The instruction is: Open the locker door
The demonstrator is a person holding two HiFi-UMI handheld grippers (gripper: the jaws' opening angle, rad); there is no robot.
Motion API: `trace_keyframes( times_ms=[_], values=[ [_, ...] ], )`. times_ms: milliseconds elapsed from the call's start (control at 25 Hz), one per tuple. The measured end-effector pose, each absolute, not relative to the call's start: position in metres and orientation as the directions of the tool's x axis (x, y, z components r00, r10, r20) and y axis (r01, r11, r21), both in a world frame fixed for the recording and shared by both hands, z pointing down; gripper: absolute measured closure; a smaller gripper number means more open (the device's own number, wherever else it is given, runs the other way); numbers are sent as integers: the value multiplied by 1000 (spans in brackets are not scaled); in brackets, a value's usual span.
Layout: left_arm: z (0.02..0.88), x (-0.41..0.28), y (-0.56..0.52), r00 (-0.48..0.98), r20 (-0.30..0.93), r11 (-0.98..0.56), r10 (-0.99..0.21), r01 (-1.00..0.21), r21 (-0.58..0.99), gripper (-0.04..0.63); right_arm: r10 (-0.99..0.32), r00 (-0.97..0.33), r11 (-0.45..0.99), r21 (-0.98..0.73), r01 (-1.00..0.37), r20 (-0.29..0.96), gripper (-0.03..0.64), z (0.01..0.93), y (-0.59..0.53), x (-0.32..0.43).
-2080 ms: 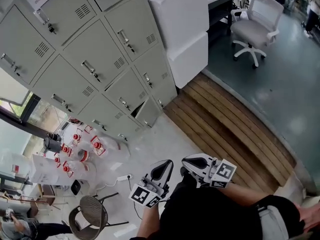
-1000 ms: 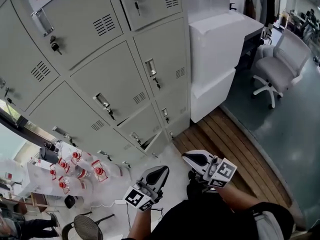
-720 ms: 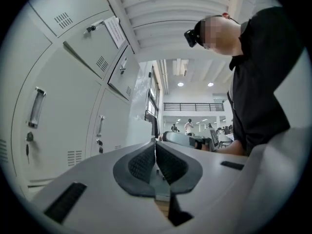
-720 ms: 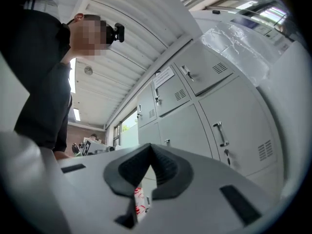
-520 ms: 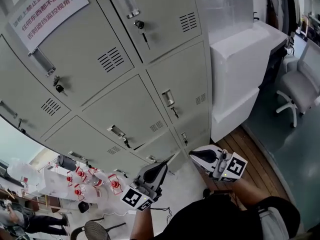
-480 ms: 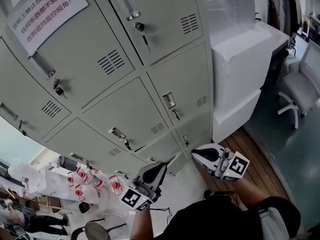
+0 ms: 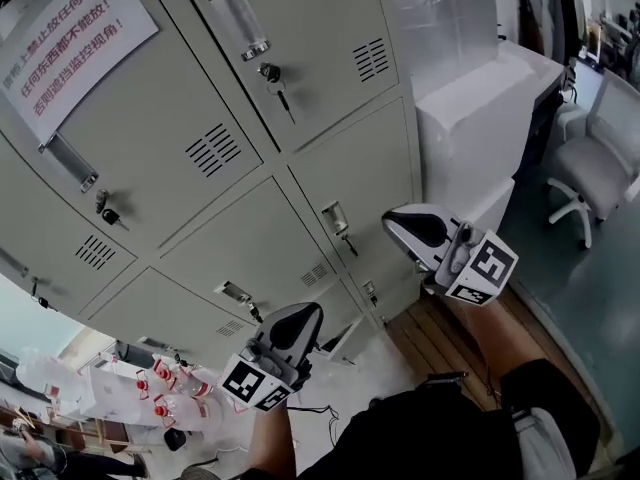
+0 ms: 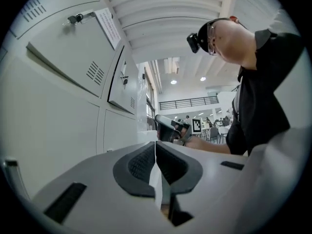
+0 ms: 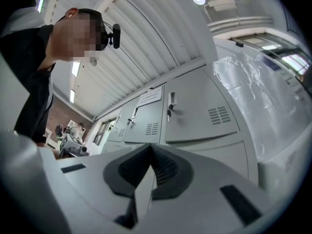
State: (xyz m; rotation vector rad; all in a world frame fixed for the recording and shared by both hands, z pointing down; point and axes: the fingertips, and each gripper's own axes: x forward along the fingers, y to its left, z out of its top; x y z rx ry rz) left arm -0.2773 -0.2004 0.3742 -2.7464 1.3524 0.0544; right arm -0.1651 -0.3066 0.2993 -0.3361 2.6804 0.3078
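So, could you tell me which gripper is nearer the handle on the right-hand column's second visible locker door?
Right, apparently. In the head view the right gripper is just right of the handle; the left gripper is lower, below it.

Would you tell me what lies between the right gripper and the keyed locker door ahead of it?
Nothing: in the right gripper view, only open air separates the right gripper from the locker door.
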Motion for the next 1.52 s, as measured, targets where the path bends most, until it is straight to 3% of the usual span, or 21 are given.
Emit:
trace_keyframes(
  times_ms=[400, 480, 680, 1080, 1520],
  values=[
    [272, -299, -208, 612, -111, -578, -783, -782, -233, 577, -187, -872, 858, 356, -369, -452, 599, 165, -307, -173],
    [254, -305, -204, 601, -127, -557, -789, -787, -267, 577, -174, -881, 850, 384, -360, -440, 551, 141, -306, -181],
    [226, -314, -196, 593, -125, -531, -795, -781, -330, 577, -164, -895, 839, 418, -348, -416, 531, 86, -308, -202],
    [200, -322, -178, 590, -136, -504, -796, -770, -392, 577, -231, -908, 805, 455, -380, -350, 491, 28, -327, -239],
    [199, -319, -167, 607, -124, -514, -785, -750, -416, 577, -320, -906, 836, 368, -408, -277, 442, 9, -356, -273]
  ],
)
